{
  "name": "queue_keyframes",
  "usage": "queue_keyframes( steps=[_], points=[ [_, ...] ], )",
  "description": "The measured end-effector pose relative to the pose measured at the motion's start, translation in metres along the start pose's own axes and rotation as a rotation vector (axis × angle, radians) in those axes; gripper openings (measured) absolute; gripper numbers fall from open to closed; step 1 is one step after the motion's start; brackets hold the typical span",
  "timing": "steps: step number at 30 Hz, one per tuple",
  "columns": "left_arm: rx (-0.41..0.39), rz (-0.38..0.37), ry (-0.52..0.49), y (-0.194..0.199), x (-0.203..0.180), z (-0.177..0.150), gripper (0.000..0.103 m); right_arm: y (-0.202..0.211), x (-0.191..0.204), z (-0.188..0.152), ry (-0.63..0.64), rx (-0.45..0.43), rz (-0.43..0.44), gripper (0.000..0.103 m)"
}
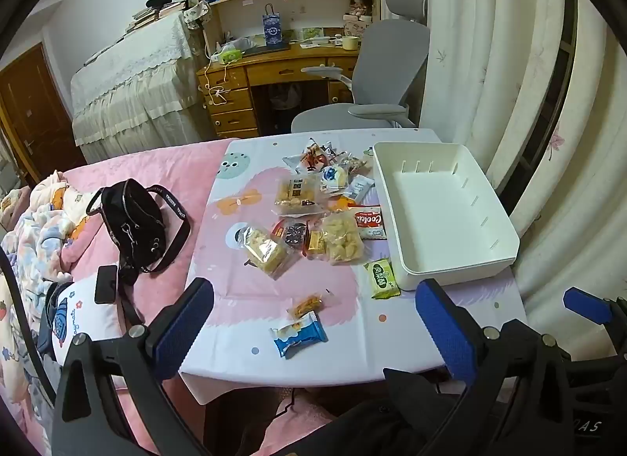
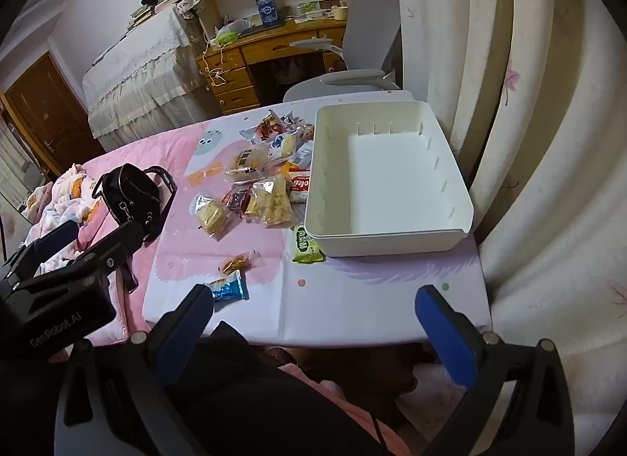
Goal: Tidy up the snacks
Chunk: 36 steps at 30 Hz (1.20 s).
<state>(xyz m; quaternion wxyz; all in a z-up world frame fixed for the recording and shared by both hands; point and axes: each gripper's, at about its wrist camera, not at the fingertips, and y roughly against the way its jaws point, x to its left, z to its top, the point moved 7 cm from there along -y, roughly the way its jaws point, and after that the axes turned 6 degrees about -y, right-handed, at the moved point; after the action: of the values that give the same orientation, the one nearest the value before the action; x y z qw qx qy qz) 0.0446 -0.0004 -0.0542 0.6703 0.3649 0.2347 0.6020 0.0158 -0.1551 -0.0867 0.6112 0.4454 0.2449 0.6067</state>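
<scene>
Left tool [image 1: 313, 318]: fingers wide apart, nothing between them; it hangs over the near edge of the surface [image 1: 243, 291].
Right tool [image 2: 313, 315]: fingers also wide apart and holding nothing; it hangs at the near edge, to the right of the left tool.
Bin [image 1: 443, 217]: white, with nothing inside, on the right part of the surface, ahead and to the right of the left tool, straight ahead of the right tool [image 2: 392, 181].
Snack pile [image 1: 325, 201]: many packets lie together in the middle and far part of the surface, just left of the bin, well ahead of both tools.
Blue packet [image 1: 299, 334]: the nearest snack, lying apart from the pile, close in front of the left tool between its fingers; in the right view it lies just beside the left finger [image 2: 229, 287].
Orange packet [image 1: 307, 305]: small, just behind the blue packet.
Green packet [image 1: 382, 277]: touches the near left corner of the bin; partly under it in the right view [image 2: 307, 246].
Bag [image 1: 135, 226]: black, on the pink bed, left of the surface.
Phone [image 1: 106, 283]: dark, on the bed, near the bag.
</scene>
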Motion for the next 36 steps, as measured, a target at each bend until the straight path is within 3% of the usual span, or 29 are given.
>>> queue_keyframes(
  steps=[36],
  points=[
    [0.05,-0.021,-0.004,-0.016,0.0,-0.005,0.102,-0.006,-0.011,0.006,-0.034,0.036,-0.032,0.103]
  ],
)
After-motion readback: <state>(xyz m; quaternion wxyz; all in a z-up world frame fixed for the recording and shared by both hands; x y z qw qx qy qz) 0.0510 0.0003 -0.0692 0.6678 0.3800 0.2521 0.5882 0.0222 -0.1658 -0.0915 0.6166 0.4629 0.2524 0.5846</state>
